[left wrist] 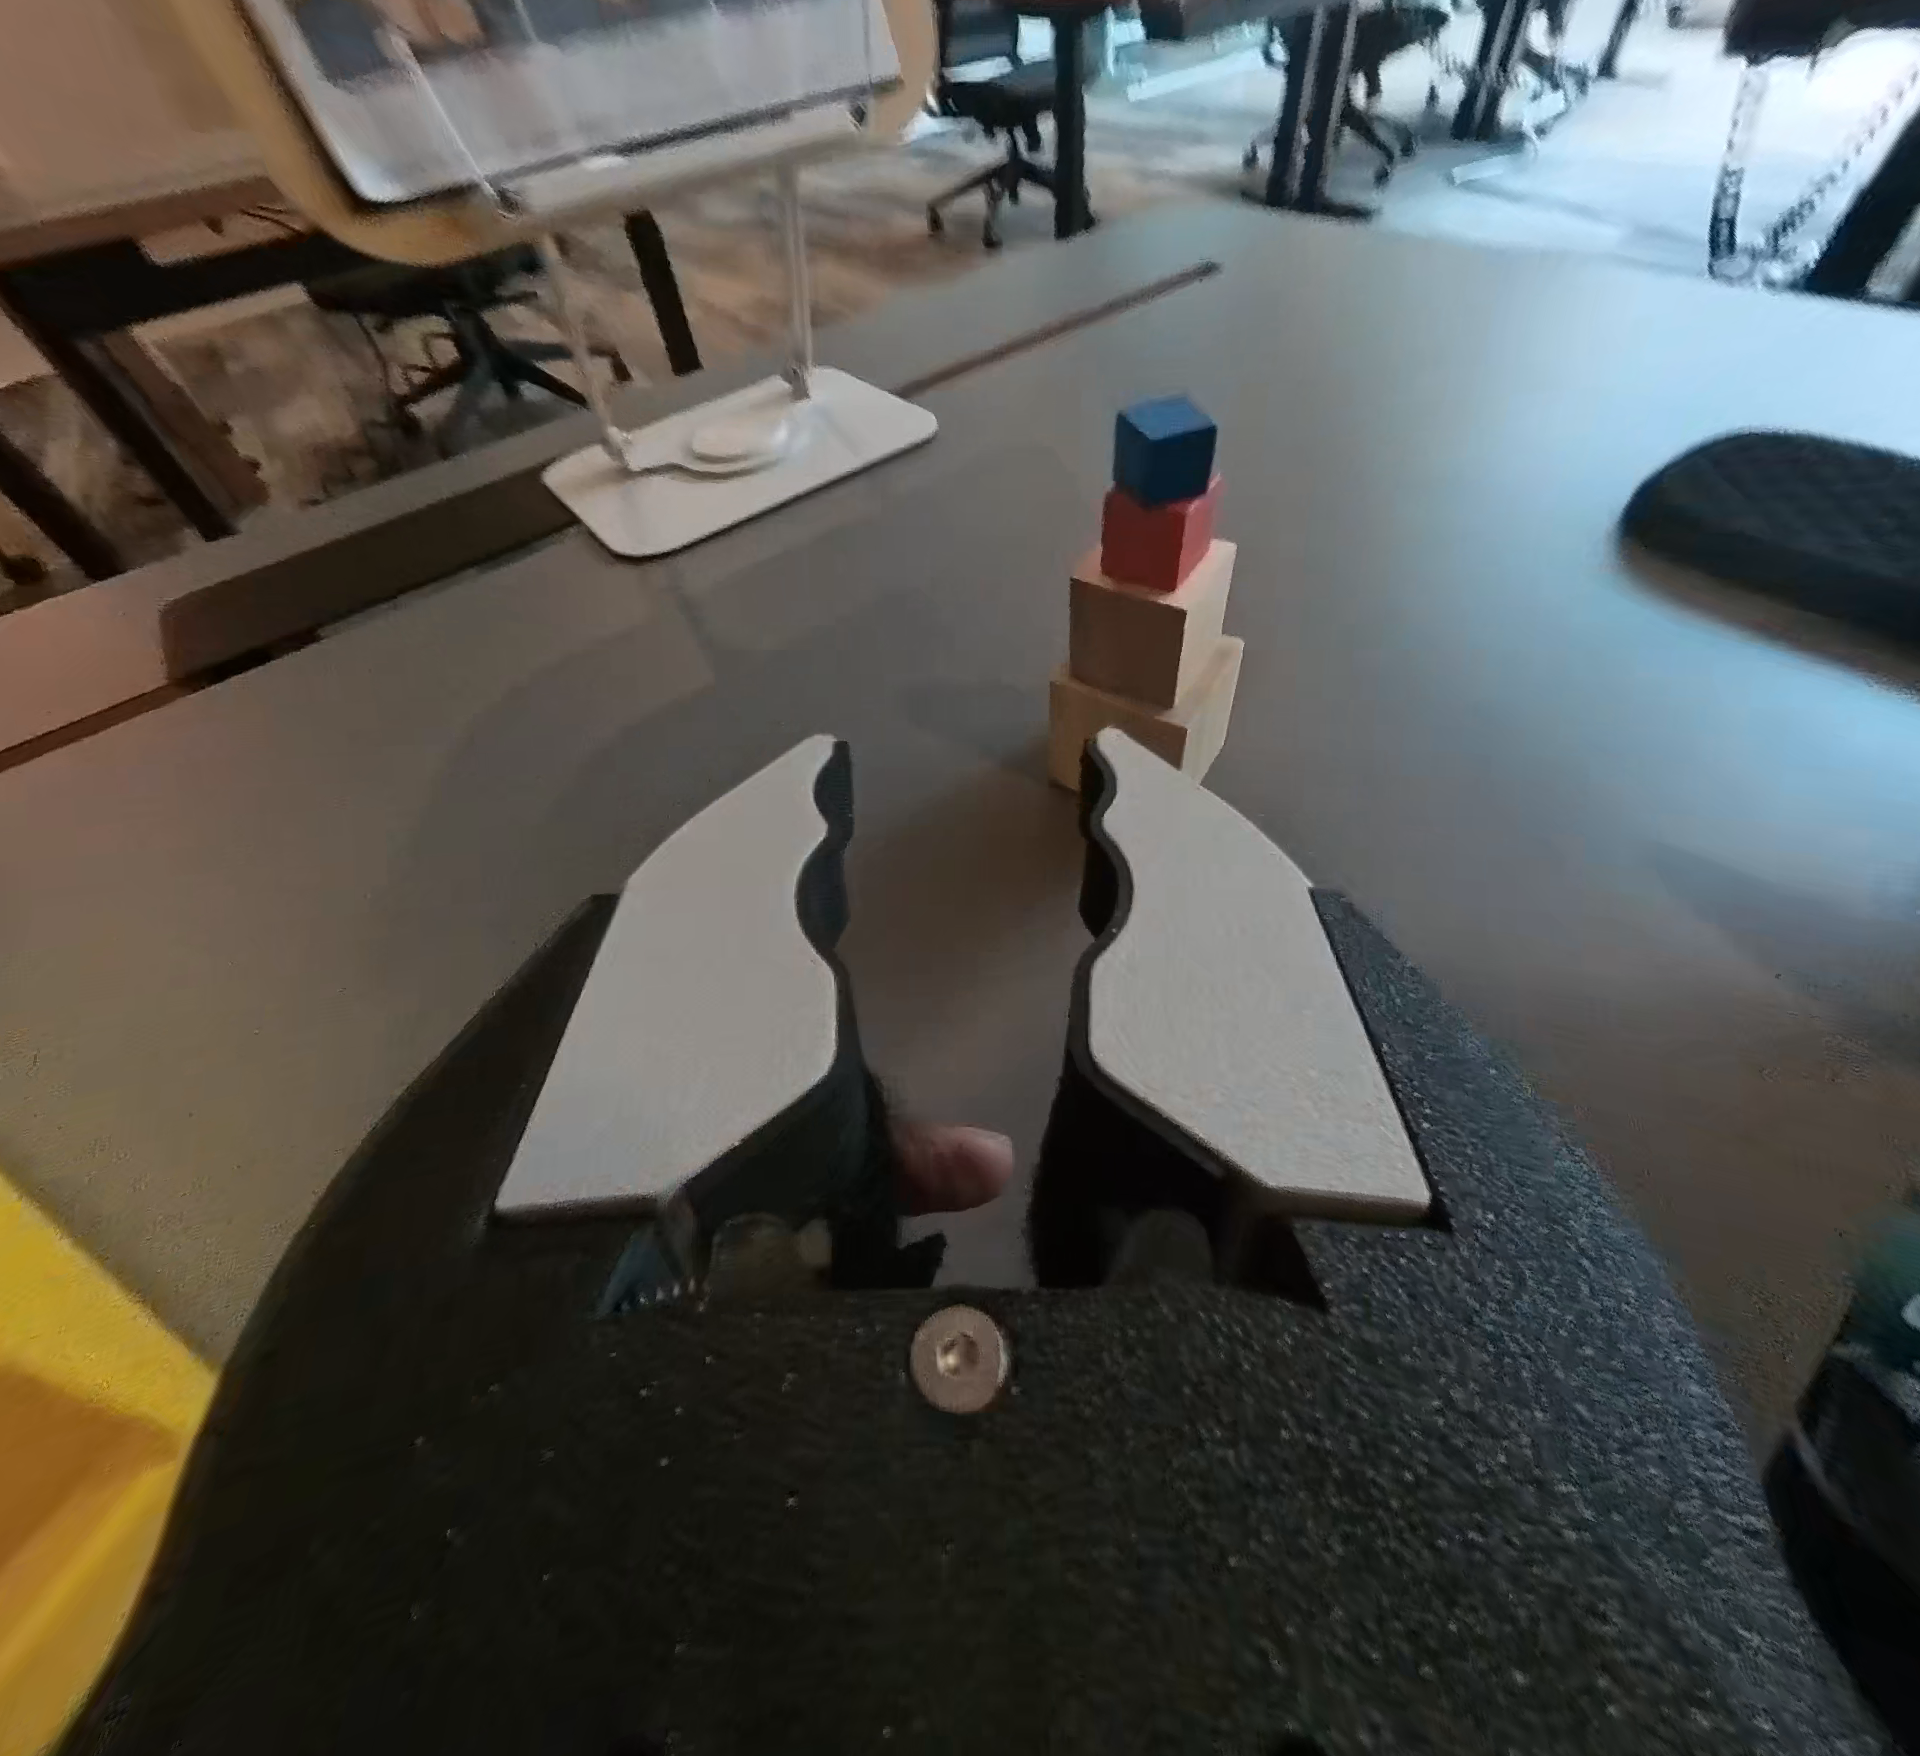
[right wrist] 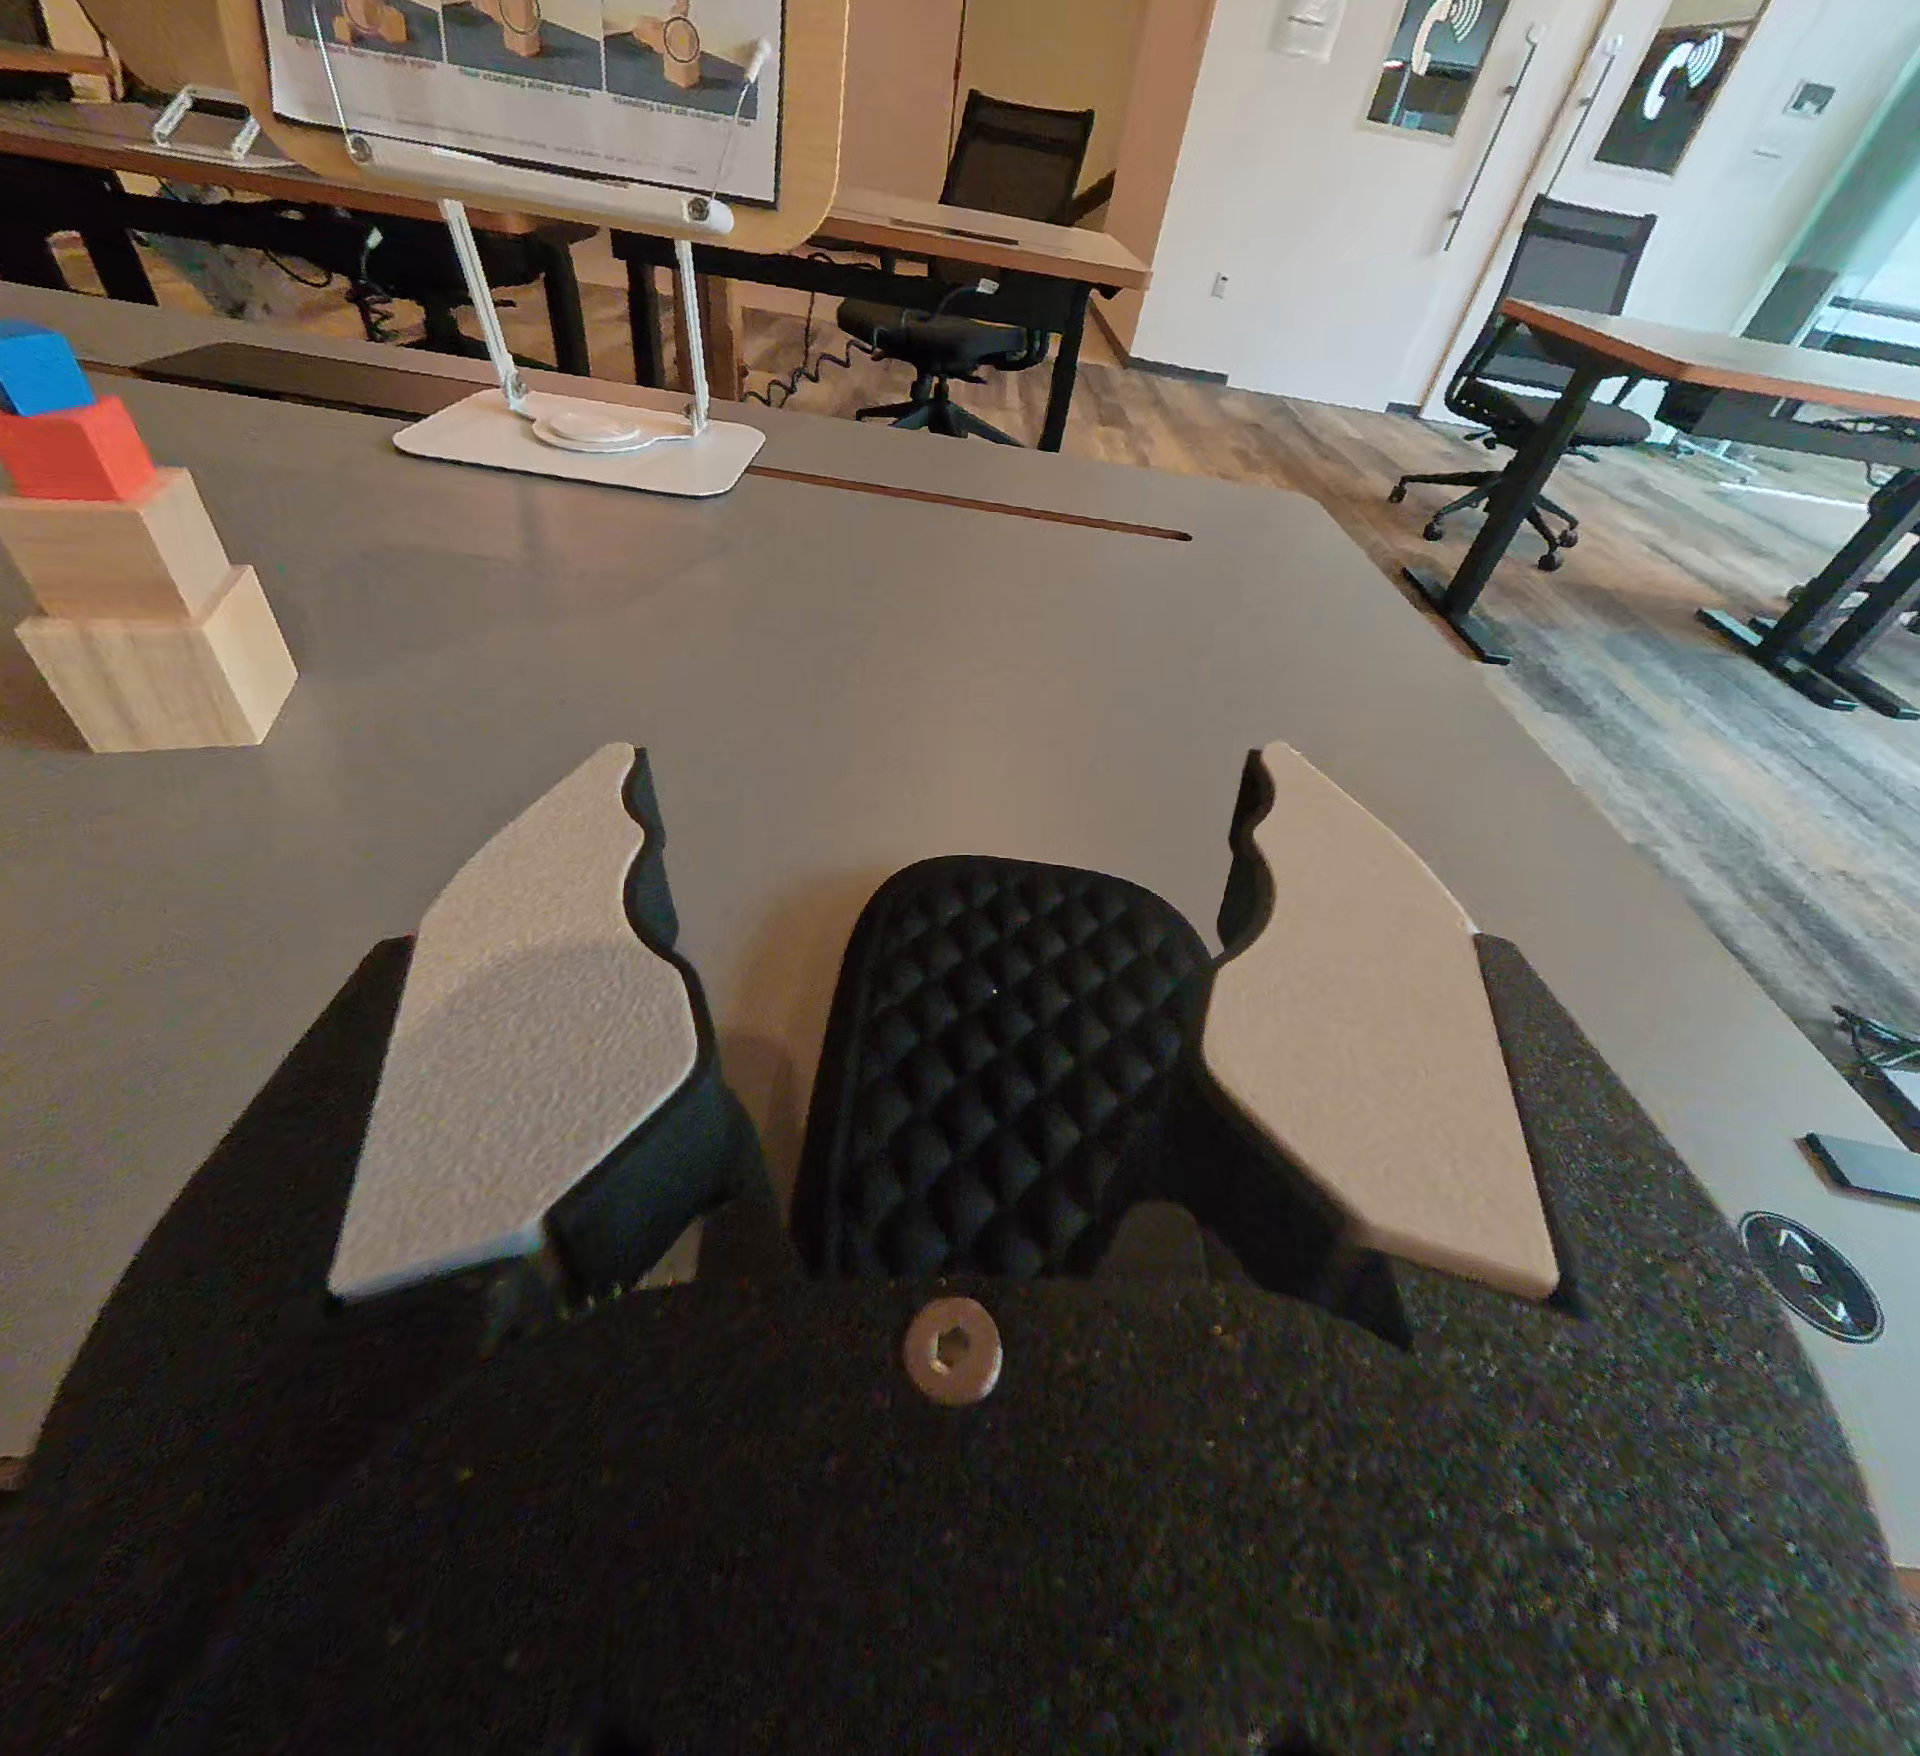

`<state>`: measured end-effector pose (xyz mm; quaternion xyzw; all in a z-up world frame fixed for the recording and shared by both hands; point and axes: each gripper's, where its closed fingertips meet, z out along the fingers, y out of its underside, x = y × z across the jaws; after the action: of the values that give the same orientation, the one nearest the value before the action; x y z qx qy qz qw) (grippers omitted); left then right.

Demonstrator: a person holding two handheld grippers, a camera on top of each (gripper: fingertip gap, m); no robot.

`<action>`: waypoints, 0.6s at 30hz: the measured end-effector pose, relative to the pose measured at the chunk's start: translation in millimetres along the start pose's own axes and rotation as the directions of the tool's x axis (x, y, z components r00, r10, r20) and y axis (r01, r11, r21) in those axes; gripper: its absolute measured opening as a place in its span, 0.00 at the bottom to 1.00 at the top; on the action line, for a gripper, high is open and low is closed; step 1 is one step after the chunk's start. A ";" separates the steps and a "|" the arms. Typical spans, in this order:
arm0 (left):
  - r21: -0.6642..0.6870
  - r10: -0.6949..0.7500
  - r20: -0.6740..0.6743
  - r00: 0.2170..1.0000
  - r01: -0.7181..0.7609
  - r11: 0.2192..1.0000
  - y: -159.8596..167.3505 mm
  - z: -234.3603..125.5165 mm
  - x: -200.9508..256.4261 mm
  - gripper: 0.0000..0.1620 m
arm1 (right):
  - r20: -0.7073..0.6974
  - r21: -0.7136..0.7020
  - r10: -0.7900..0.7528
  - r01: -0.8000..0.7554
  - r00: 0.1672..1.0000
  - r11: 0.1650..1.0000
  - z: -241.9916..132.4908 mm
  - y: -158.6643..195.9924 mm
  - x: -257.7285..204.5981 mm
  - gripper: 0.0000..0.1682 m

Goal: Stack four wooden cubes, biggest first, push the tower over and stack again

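Observation:
A tower of four cubes stands upright on the grey table (left wrist: 1455, 563): a large pale wooden cube (left wrist: 1205, 709) at the bottom, a medium wooden cube (left wrist: 1132, 631), a red cube (left wrist: 1153, 537), and a blue cube (left wrist: 1162, 451) on top. In the right wrist view the tower is at the far left: pale cube (right wrist: 156, 667), medium cube (right wrist: 104, 543), red cube (right wrist: 68, 454), blue cube (right wrist: 36, 371). My left gripper (left wrist: 966, 761) is open and empty, just short of the tower's base and slightly left of it. My right gripper (right wrist: 940, 761) is wide open and empty, well right of the tower.
A black quilted pad (right wrist: 1018, 1052) lies under my right gripper; it also shows in the left wrist view (left wrist: 1787, 532). A white stand (right wrist: 582, 449) holding an instruction sheet (right wrist: 520, 2) is at the table's back. The table's right edge (right wrist: 1558, 854) is near. A yellow object (left wrist: 62, 1394) sits at lower left.

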<state>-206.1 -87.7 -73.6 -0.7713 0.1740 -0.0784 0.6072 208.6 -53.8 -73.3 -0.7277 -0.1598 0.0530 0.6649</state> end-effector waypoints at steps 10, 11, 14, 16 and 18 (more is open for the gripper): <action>-0.248 0.190 -0.245 0.951 -0.251 0.936 18.8 58.0 14.3 0.06 | -0.024 0.010 0.024 -0.023 0.999 1.000 -4.3 1.1 12.8 0.61; -0.267 0.213 -0.276 0.937 -0.288 0.920 21.3 59.5 15.5 0.03 | -0.025 0.006 0.022 -0.022 0.999 1.000 -3.8 2.0 13.0 0.61; -0.305 0.261 -0.384 0.886 -0.388 0.869 27.7 60.8 20.0 0.00 | -0.024 -0.001 0.017 -0.017 1.000 1.000 -2.1 4.2 12.3 0.61; -0.313 0.283 -0.464 0.839 -0.455 0.834 31.4 59.8 23.5 0.00 | -0.023 -0.006 0.016 -0.016 1.000 1.000 -0.8 5.8 11.8 0.61; -0.302 0.311 -0.534 0.786 -0.521 0.799 33.6 59.8 25.8 0.00 | -0.021 -0.013 0.012 -0.013 1.000 1.000 0.6 7.8 10.9 0.61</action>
<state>-168.1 -49.4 -123.3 -0.7855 0.4952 -0.0779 0.3628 220.0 -50.4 -79.6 -0.7337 -0.1487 0.0485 0.6612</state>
